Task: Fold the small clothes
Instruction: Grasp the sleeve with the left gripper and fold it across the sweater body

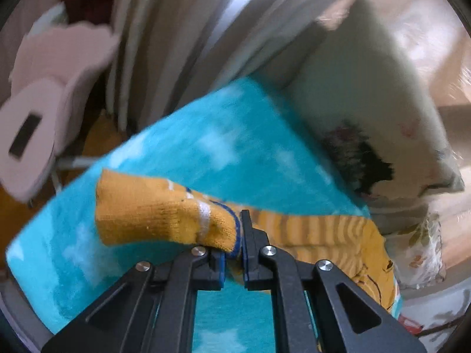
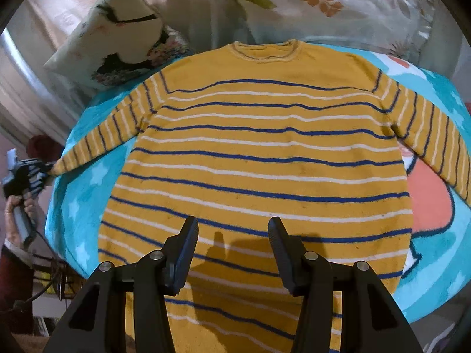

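Currently, near to far, all places relative to the sweater:
Right gripper (image 2: 232, 253): jaws spread, nothing between them, hovering over the hem end.
Sweater (image 2: 259, 158): yellow knit with blue and white stripes, lying flat on the turquoise blanket (image 2: 88, 176), neck at the far end, both sleeves out to the sides.
Left gripper (image 1: 234, 253): jaws pressed together, pinching the cuff (image 1: 217, 229) of one sleeve.
Pillow (image 2: 117, 38): beyond the shoulder, on the pinched-sleeve side.
Floral bedding (image 2: 323, 3): beyond the neck.

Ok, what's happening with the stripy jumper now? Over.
Left hand-held gripper shut on sleeve cuff. Right hand-held gripper open above jumper. Jumper flat on blue blanket. Nothing in the way.
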{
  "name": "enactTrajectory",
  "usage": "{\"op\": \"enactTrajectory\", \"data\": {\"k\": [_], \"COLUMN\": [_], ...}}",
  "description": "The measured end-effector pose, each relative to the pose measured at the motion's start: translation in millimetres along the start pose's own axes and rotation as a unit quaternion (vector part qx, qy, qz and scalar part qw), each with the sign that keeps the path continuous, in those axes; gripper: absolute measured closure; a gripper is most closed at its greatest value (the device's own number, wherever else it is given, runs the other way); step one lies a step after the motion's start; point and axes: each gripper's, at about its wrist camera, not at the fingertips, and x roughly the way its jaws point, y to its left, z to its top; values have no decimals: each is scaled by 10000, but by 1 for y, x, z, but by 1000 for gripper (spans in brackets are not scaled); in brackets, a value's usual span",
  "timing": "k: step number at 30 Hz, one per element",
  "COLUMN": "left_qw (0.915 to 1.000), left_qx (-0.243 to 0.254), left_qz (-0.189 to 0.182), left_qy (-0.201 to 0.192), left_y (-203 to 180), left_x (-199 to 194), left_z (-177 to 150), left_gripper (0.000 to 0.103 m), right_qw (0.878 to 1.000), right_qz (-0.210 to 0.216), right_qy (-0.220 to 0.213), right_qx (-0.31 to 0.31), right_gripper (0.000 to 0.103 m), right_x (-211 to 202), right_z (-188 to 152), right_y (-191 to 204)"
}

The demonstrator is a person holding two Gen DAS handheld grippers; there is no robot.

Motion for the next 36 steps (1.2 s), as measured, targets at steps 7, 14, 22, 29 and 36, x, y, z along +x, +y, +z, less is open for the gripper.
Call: {"op": "enactTrajectory", "data": {"k": [7, 14, 22, 29, 36], "left_qw": [9854, 9404, 8984, 8988, 9247], "left_qx": [1457, 2794, 3573, 3272, 3158], "left_qz": [-880, -1824, -1754, -1706, -1233], "left_qy": [-94, 655, 1857, 2367, 1729], "left_y": [-149, -325, -444, -435, -396], "left_x": [-24, 8, 94, 108, 44], "left_z": [-50, -169, -332, -362, -339], "left_gripper": [96, 96, 93, 50, 34], "right_qw": [9991, 9958, 9894, 9828, 9777], "right_qz": [-62, -95, -348, -312, -143], "right_qy": [-146, -365, -386, -336, -288], "right_qx": [384, 839, 1359, 1789, 2074], "right_gripper": [49, 49, 49, 49, 48], "right_x": [-9, -36, -69, -79, -74], "right_z": [-1, -12, -45, -57, -54], "right_y": [-43, -117, -211, -275, -318]}}
